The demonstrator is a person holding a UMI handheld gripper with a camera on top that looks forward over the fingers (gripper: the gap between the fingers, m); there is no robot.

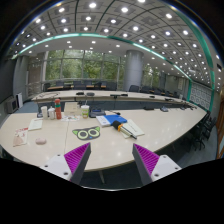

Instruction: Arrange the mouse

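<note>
My gripper [111,152] is open and empty, its two magenta pads [76,160] held wide apart above the near edge of a large pale table [150,125]. A small pale rounded object [41,140], possibly the mouse, lies on the table to the left, beyond the left finger and well away from it. It is too small to tell for certain. Nothing stands between the fingers.
A black and green ringed item [86,132] lies just beyond the fingers. A blue object on papers [118,121] sits farther back. Bottles and cups [58,108] stand at the left rear, and a white sheet [35,125] lies near them. Chairs and desks fill the office behind.
</note>
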